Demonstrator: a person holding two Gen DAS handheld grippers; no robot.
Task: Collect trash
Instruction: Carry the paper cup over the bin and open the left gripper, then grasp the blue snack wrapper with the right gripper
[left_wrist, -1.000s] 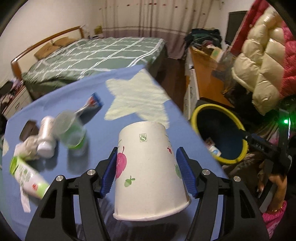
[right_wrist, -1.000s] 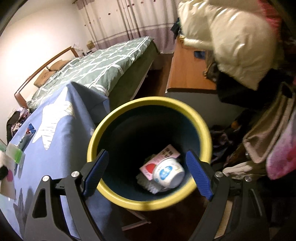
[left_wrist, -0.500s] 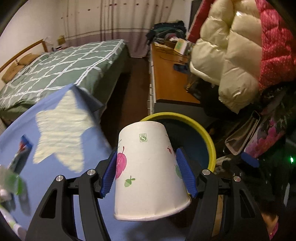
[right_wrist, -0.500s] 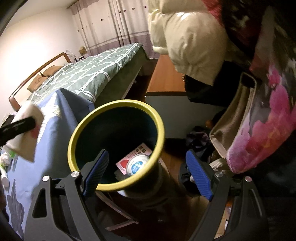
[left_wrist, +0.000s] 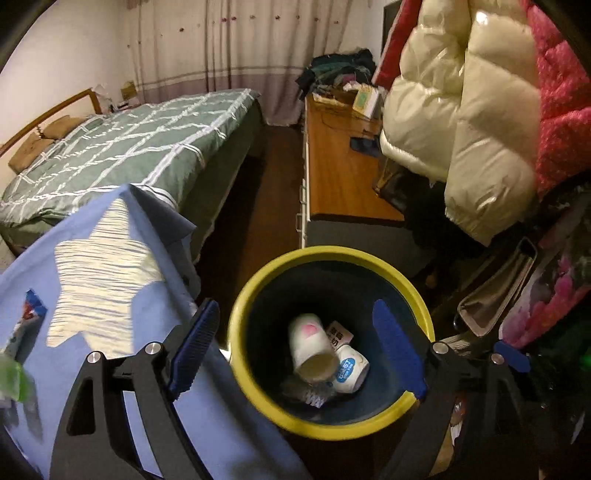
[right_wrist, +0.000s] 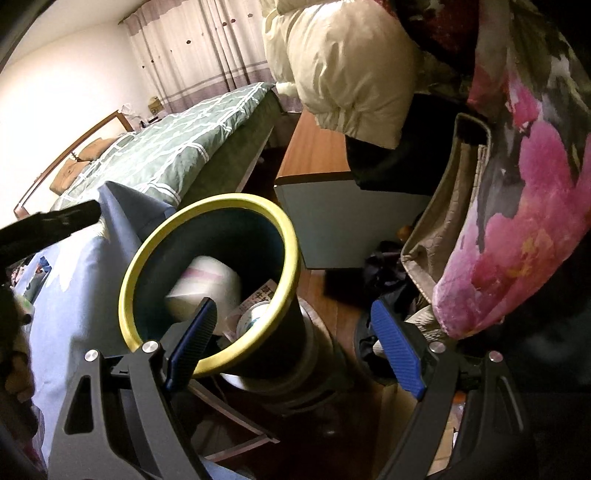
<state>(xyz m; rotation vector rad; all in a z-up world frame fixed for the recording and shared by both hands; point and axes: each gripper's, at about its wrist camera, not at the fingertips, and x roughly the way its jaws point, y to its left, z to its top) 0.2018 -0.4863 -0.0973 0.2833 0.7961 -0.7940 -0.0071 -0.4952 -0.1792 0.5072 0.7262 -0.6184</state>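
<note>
Left claw hangs over the yellow-rimmed bin, its jaws having just opened wide with nothing between them. Its view looks straight down: the paper cup lies on its side at the bottom, touching a small white tub and a printed card. Right claw, also wide and empty, sees the bin from the side, the cup blurred inside. A blue cloth-covered bench stands just beside the bin.

The white paper cup looks matt inside the smooth, yellow-rimmed dark plastic bin. The cream puffer jacket, upper right, is glossy.
</note>
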